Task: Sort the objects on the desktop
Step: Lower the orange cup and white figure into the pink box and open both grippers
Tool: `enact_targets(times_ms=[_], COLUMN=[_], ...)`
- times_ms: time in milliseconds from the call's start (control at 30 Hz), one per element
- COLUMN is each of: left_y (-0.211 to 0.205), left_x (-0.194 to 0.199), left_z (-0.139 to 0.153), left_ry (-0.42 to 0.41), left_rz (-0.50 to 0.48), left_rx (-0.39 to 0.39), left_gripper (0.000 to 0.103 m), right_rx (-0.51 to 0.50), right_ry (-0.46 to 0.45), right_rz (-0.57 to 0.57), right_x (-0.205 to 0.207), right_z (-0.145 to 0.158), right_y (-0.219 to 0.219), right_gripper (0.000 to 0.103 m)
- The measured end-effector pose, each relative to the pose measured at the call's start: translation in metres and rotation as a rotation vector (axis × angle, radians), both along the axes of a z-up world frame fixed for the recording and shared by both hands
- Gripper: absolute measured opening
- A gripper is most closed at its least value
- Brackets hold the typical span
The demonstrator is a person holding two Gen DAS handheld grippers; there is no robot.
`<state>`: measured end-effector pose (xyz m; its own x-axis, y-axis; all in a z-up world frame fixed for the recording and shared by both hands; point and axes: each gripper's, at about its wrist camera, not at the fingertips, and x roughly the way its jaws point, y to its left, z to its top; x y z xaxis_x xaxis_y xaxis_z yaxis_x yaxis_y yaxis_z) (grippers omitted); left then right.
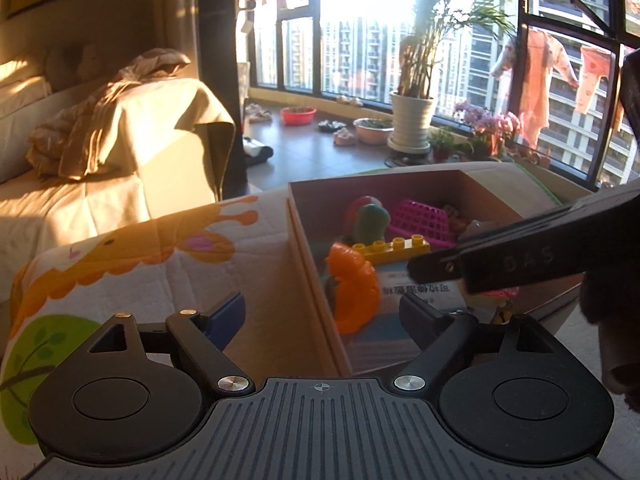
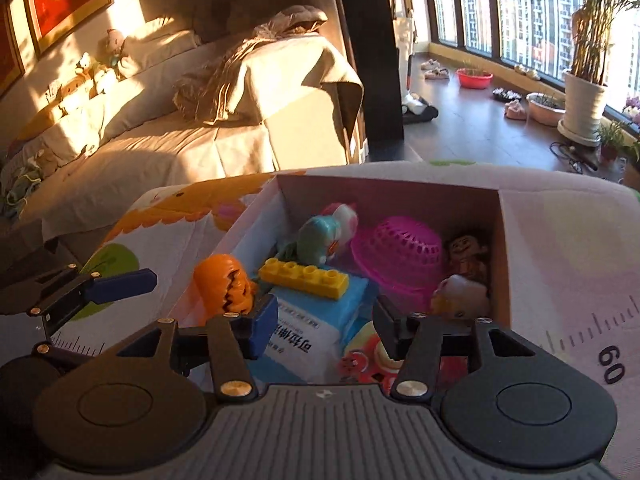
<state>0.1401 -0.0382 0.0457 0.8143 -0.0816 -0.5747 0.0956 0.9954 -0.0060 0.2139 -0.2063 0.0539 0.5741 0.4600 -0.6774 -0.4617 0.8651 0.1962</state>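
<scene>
- Both pairs of jaws stand apart and hold nothing: the right gripper point(image 2: 320, 332) hangs over the near end of the box, the left gripper point(image 1: 320, 316) straddles the box's left wall, one finger outside it and one above the contents.
- Under everything lies a cartoon-print mat point(image 2: 560, 248), and on it sits the open cardboard box point(image 2: 505, 248).
- Inside the box, largest first: a blue wipes pack point(image 2: 320, 324) on the bottom, a pink mesh basket point(image 2: 400, 264) upturned toward the far right, a teal toy animal point(image 2: 320, 240) near the far wall, an orange pumpkin toy point(image 2: 224, 286) against the left wall, a yellow building brick point(image 2: 302, 276) resting across the pack.
- Smaller figures crowd the right wall and near corner; their kind is hard to tell.
- By my judgement the gathering step is mostly done, since the sortable things already lie in the box.
- A next move, if a pick is meant, calls for lowering the right gripper's spread jaws onto one item, the brick or pumpkin being nearest, without snagging neighbours.
</scene>
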Motion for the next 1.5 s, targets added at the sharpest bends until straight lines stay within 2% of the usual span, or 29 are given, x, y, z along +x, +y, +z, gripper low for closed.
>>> enact_targets(times_ms=[67, 133, 200, 333, 467, 600, 733, 800, 867, 1000, 1067, 1200, 1300, 1367, 1500], left_y=[0.004, 0.009, 0.013, 0.023, 0.026, 0.028, 0.024, 0.021, 0.018, 0.011, 0.007, 0.000, -0.003, 0.002, -0.001], left_x=[-0.004, -0.007, -0.009, -0.012, -0.017, -0.026, -0.035, -0.044, -0.054, -0.081, -0.093, -0.106, -0.106, -0.104, -0.102], left_z=[0.000, 0.000, -0.001, 0.000, 0.002, 0.007, 0.013, 0.014, 0.012, -0.004, -0.017, -0.042, -0.046, -0.045, -0.046], left_ry=[0.005, 0.008, 0.010, 0.007, 0.009, 0.004, 0.008, 0.007, 0.011, 0.044, 0.081, 0.139, 0.127, 0.122, 0.125], left_rz=[0.002, 0.004, 0.014, 0.037, 0.041, 0.044, 0.043, 0.038, 0.048, 0.119, 0.156, 0.178, 0.215, 0.218, 0.219], left_rx=[-0.004, -0.011, -0.015, -0.046, -0.048, -0.042, -0.036, -0.035, -0.034, -0.048, -0.039, -0.040, 0.015, -0.014, 0.006], left_gripper=[0.090, 0.091, 0.091, 0.092, 0.093, 0.096, 0.099, 0.101, 0.102, 0.103, 0.103, 0.103, 0.103, 0.103, 0.103], right_rx=[0.001, -0.025, -0.061, -0.081, -0.115, -0.196, -0.156, -0.120, -0.092, -0.068, -0.083, -0.173, -0.259, -0.245, -0.284], right_ry=[0.031, 0.019, 0.003, -0.010, -0.078, -0.158, -0.159, -0.175, -0.205, -0.239, -0.238, -0.202, -0.199, -0.195, -0.177], right_rz=[0.013, 0.026, 0.019, 0.026, 0.057, 0.032, -0.012, -0.035, -0.068, -0.104, -0.115, -0.157, -0.185, -0.213, -0.242], right_x=[0.001, 0.000, -0.001, -0.004, -0.014, -0.022, -0.037, -0.052, -0.071, -0.116, -0.136, -0.154, -0.154, -0.148, -0.127], right_z=[-0.005, -0.005, -0.004, -0.002, 0.000, -0.001, 0.014, 0.027, 0.040, 0.045, 0.034, -0.010, -0.038, -0.043, -0.048], right_y=[0.008, 0.017, 0.026, 0.035, 0.041, 0.037, 0.021, 0.008, -0.008, -0.030, -0.034, -0.026, -0.016, -0.016, -0.012], right_gripper=[0.056, 0.062, 0.062, 0.052, 0.045, 0.045, 0.046, 0.055, 0.077, 0.101, 0.103, 0.103, 0.103, 0.103, 0.103])
